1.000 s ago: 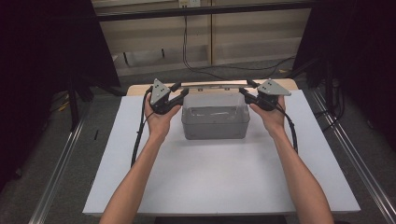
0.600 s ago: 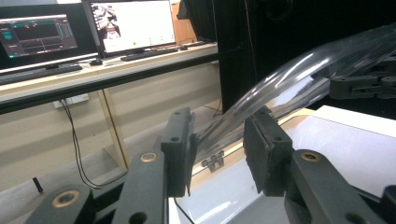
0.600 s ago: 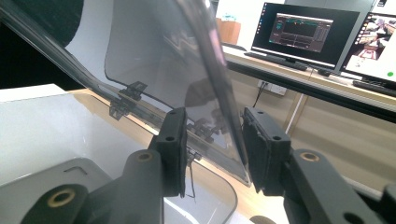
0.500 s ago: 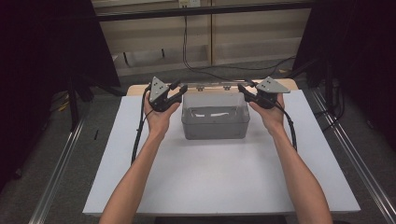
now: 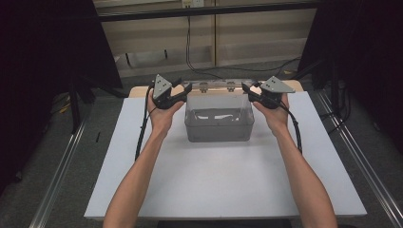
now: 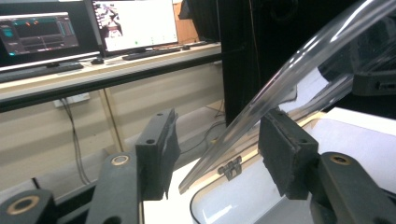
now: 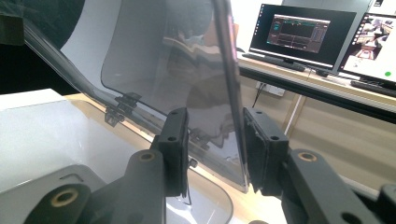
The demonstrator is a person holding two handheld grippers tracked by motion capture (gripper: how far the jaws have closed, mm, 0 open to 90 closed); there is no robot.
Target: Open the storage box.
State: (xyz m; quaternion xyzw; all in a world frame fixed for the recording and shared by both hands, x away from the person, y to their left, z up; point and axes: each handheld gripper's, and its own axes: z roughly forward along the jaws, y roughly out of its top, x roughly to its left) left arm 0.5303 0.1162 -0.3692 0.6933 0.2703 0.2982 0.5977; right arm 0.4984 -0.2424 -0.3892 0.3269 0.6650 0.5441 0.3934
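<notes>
A clear plastic box (image 5: 218,124) stands at the far middle of the white table (image 5: 218,185). Its hinged clear lid (image 5: 216,86) is raised over the far rim. My left gripper (image 5: 186,89) is at the lid's left end. In the left gripper view the lid (image 6: 280,79) passes between the jaws of the left gripper (image 6: 217,149). It runs close to the right pad and apart from the left pad, and the jaws have just been opening. My right gripper (image 5: 247,89) is at the right end. In the right gripper view the right gripper (image 7: 212,144) is shut on the lid (image 7: 163,56).
Small hinges (image 6: 232,166) join the lid to the box's far rim. A desk with monitors (image 6: 135,23) and keyboards stands beyond the table. Metal rails (image 5: 57,175) run along the floor on both sides, and dark curtains hang left and right.
The lid has swung up from over the box and now stands tilted at the far rim. My left gripper's jaws are wider apart than before. The right hand has hardly moved.
</notes>
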